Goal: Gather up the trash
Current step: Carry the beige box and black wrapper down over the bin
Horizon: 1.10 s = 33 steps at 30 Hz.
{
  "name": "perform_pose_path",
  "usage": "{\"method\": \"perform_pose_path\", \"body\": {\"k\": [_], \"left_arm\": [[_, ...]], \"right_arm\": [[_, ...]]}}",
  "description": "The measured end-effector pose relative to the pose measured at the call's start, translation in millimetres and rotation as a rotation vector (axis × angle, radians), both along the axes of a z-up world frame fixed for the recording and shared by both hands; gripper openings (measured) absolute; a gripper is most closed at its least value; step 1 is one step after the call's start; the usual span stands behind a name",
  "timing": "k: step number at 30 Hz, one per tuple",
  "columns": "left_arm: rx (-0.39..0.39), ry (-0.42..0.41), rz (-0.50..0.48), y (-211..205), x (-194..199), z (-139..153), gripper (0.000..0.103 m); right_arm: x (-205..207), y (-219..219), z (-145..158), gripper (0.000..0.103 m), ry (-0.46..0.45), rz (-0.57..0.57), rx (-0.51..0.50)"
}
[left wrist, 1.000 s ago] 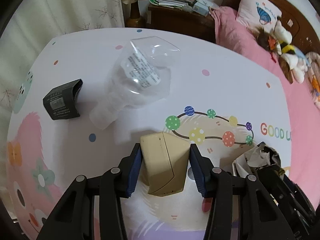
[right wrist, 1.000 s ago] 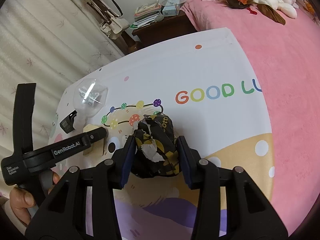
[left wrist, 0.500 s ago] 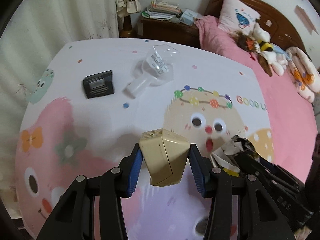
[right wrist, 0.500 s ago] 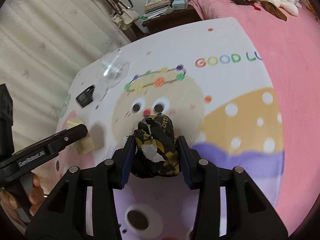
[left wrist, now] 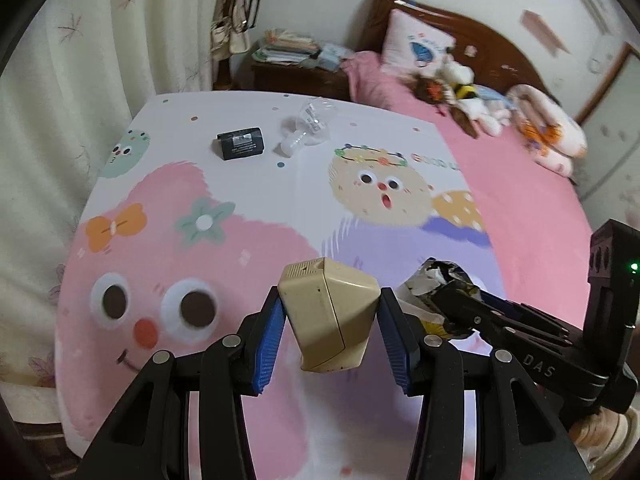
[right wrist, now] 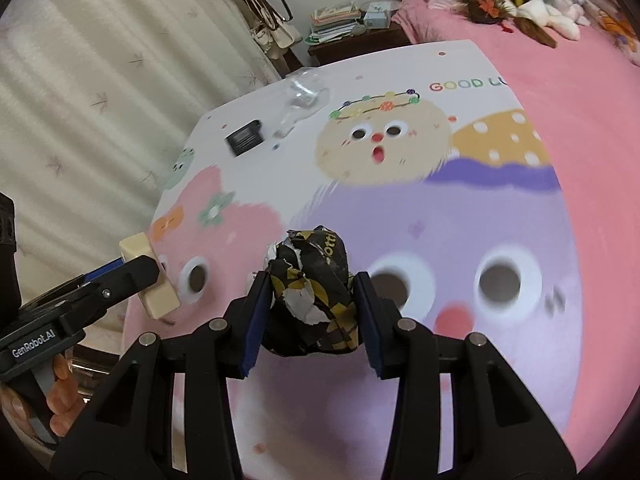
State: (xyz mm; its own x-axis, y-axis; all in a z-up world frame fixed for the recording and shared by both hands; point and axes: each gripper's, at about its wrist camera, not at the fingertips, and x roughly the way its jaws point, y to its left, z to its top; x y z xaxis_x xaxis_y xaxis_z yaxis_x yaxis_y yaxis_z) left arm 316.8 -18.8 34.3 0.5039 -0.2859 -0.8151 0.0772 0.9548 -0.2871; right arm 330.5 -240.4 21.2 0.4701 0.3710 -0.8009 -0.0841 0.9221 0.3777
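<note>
Two grippers clamped: left gripper (left wrist: 330, 326) on beige box (left wrist: 330, 320), right gripper (right wrist: 310, 304) on crumpled wrapper (right wrist: 310, 300); black box (left wrist: 241, 143) and bottle (left wrist: 308, 126) lie well ahead, leftward.

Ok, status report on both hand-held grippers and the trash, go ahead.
Left hand-held gripper shut on beige box. Right hand-held gripper shut on crumpled wrapper. Black box and clear plastic bottle left on the mat. Nothing blocking.

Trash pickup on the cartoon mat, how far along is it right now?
Nothing visibly binned yet; no bin is in view. In hand: the left gripper is shut on a beige box, and the right gripper is shut on a crumpled wrapper. Left on the mat: a black box and a clear plastic bottle.
</note>
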Motion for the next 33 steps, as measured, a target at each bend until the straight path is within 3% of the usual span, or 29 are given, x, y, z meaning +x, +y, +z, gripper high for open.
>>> {"method": "perform_pose_path", "body": {"k": [10, 20, 26, 33], "left_arm": [[-0.014, -0.045, -0.225, 63.3, -135.6, 11.4, 0.046], [0.007, 0.043, -0.363, 75.2, -239.5, -30.9, 0.046], [0.017, 0.132, -0.376, 51.9, -284.0, -91.3, 0.046], [0.067, 0.213, -0.367, 29.1, -306.9, -199.7, 0.046]], "right_arm": [[-159.6, 60.3, 21.6, 0.039, -0.019, -0.196, 0.002], [-273.9, 76.7, -2.6, 0.038, 0.093, -0.251, -0.053], [-307.9, 67.3, -56.6, 0.039, 0.176, -0.239, -0.072], [-328.2, 62.9, -177.9, 0.039, 0.280, -0.226, -0.076]]}}
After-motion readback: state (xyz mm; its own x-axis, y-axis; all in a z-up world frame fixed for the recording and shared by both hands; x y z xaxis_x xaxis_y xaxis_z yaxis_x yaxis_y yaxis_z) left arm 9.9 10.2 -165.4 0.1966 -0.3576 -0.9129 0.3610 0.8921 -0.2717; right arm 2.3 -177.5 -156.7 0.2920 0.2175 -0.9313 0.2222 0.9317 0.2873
